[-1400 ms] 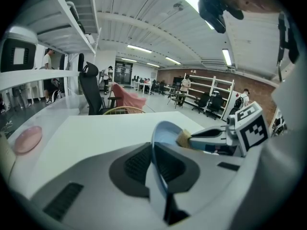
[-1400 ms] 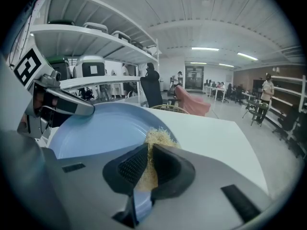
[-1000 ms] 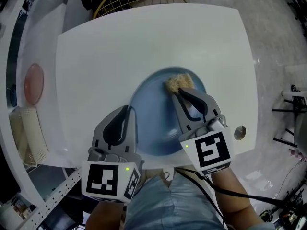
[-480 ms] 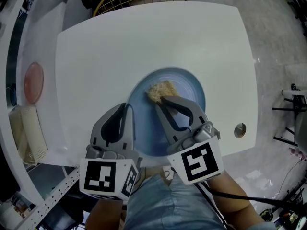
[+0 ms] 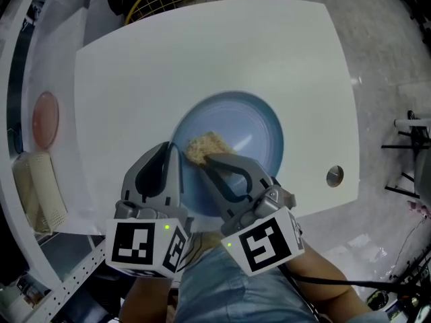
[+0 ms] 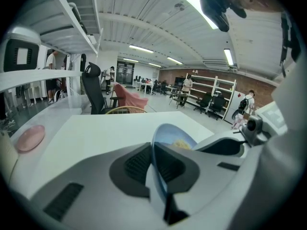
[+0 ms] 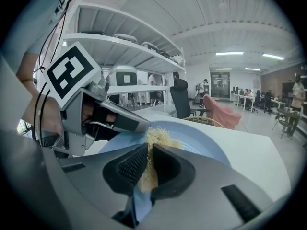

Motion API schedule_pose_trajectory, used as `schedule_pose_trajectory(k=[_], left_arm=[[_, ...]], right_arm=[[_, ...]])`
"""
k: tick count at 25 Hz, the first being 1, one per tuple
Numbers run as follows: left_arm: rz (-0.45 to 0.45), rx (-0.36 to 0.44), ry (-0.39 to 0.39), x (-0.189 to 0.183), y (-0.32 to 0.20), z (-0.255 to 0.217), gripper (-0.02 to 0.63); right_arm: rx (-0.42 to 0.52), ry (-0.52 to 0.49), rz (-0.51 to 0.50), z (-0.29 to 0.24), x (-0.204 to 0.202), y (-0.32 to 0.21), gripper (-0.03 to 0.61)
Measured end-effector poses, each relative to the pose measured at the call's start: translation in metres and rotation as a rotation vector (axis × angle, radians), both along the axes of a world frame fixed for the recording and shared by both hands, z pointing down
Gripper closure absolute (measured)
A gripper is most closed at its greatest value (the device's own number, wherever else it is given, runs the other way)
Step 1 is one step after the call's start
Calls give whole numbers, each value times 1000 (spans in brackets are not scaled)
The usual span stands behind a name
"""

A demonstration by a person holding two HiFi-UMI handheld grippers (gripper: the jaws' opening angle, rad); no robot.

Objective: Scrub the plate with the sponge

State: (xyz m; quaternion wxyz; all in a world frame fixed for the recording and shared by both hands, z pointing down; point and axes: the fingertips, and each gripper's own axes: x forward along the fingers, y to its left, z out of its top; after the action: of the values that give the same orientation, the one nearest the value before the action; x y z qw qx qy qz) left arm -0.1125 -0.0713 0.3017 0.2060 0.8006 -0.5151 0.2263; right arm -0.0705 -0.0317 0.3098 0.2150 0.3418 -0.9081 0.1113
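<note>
Head view: sponge [image 5: 201, 147] in right tool [image 5: 210, 161], plate [image 5: 252, 130] in left tool [image 5: 172, 155].

The left tool [image 5: 174, 155] covers the plate's [image 5: 252, 130] near-left rim.

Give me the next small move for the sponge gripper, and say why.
Probably sweep the sponge across the plate toward its far right side. The right gripper, shut on the sponge, holds it on the plate's near-left part, close beside the left gripper, which clamps the rim there. The far right of the plate lies bare, and going further left would likely bump that gripper.
</note>
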Motion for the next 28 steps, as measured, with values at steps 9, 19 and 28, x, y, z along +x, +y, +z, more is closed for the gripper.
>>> schedule_pose_trajectory(k=[9,19,28], left_arm=[[12,4,-12,-1,0,0,591],[28,-10,-32,5,4,6,591],[35,-12,-39,12,1,6,591]], right_arm=[[-18,-23,-28,5,-3,28,538],[-66,-12,31,24,26,44,538],[-101,11,123,36,64,38,538]])
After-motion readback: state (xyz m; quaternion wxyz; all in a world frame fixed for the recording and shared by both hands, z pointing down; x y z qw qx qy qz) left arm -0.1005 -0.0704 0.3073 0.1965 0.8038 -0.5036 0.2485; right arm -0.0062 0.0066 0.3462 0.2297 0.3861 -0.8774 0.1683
